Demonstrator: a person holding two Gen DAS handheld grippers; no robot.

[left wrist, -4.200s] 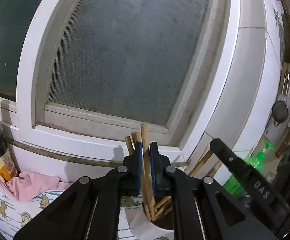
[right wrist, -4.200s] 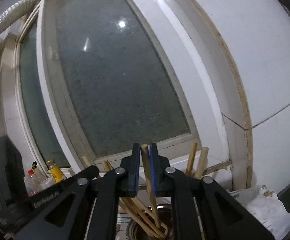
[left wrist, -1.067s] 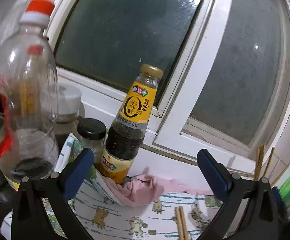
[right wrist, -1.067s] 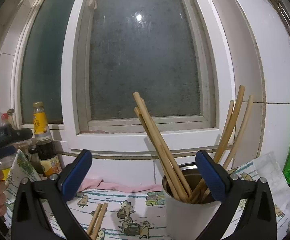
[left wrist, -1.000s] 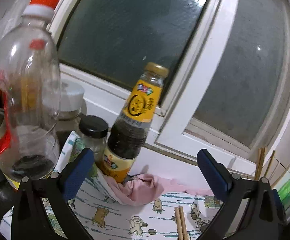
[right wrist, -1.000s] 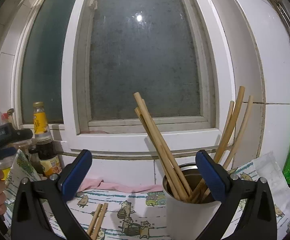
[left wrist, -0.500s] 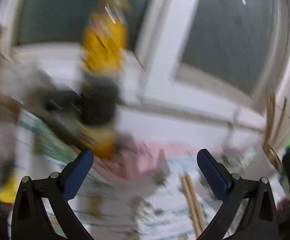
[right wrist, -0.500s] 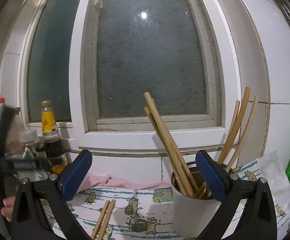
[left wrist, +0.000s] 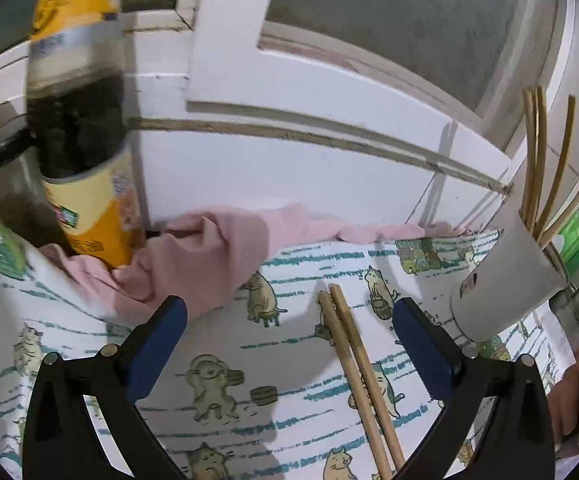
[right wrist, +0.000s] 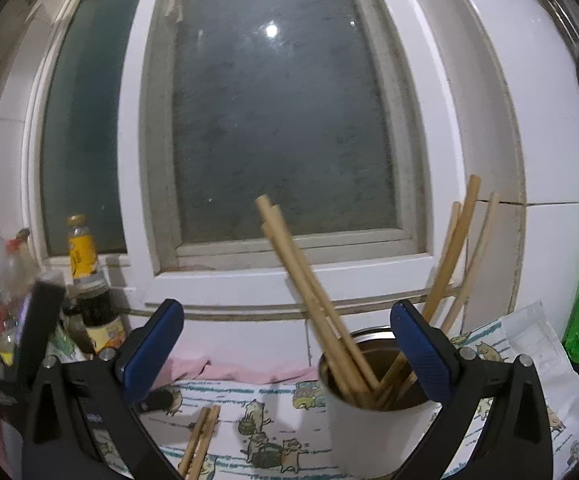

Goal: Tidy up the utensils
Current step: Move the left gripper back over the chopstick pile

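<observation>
Now that the left gripper (left wrist: 289, 320) has swung down and rightward from the bottles it faced a second ago, its wide-open, empty jaws frame the pair of loose wooden chopsticks (left wrist: 355, 376) lying side by side on the cat-printed white cloth (left wrist: 225, 384). Four seconds back both grippers were clamped on chopsticks over the holder; both have since let go, so those sticks appear delivered and this pair looks like the next pick. The right gripper (right wrist: 287, 346) hangs with its jaws likewise spread and empty, facing the white cylindrical utensil holder (right wrist: 369, 440), where a bundle of chopsticks (right wrist: 309, 292) leans left and others lean right against the rim. In the right wrist view the loose pair (right wrist: 201, 436) lies left of the holder, apart from it. Room around the pair seems fair: bare cloth lies on both sides, with the crumpled pink rag (left wrist: 209, 256) behind and to the left against the white window sill (left wrist: 289, 168), and the yellow-labelled dark sauce bottle (left wrist: 85, 152) further left. The holder (left wrist: 505, 280) stands just to the right, tilted in the fisheye, so the left gripper's right finger probably has the least margin there. The pair lies flat, so the fingertips would likely have to meet the cloth itself.
</observation>
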